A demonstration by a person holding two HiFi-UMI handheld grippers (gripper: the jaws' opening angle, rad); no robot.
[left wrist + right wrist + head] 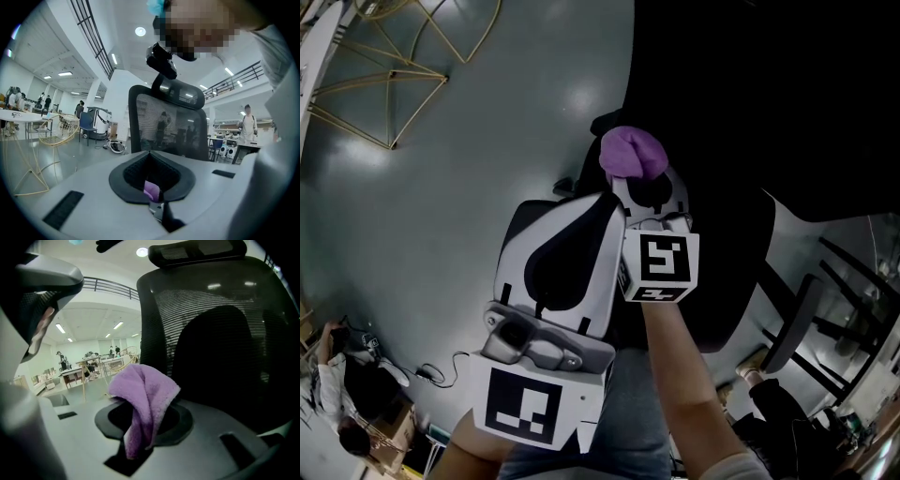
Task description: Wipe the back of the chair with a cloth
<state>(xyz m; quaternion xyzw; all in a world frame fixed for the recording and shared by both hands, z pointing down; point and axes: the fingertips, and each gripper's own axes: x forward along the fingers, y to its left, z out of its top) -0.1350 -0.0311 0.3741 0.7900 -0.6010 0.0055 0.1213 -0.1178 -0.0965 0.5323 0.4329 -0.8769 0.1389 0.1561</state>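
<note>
Now the cloth (145, 399) is bunched in the right claw (140, 430), pinched firmly, its purple folds flopping forward just shy of the chair back (225, 357); whether they touch, I can't tell. The left claw (614, 202) sits lower, right beside the other, jaws drawn together on nothing. Looks like the approach step, wiping not yet begun. Next move, I reckon: press the cloth flat onto the back and sweep across, keeping that pinch tight so nothing slips.

Glossy grey floor (469, 187), a gold wire frame (393, 72) and a black mesh chair (211, 357) on it
</note>
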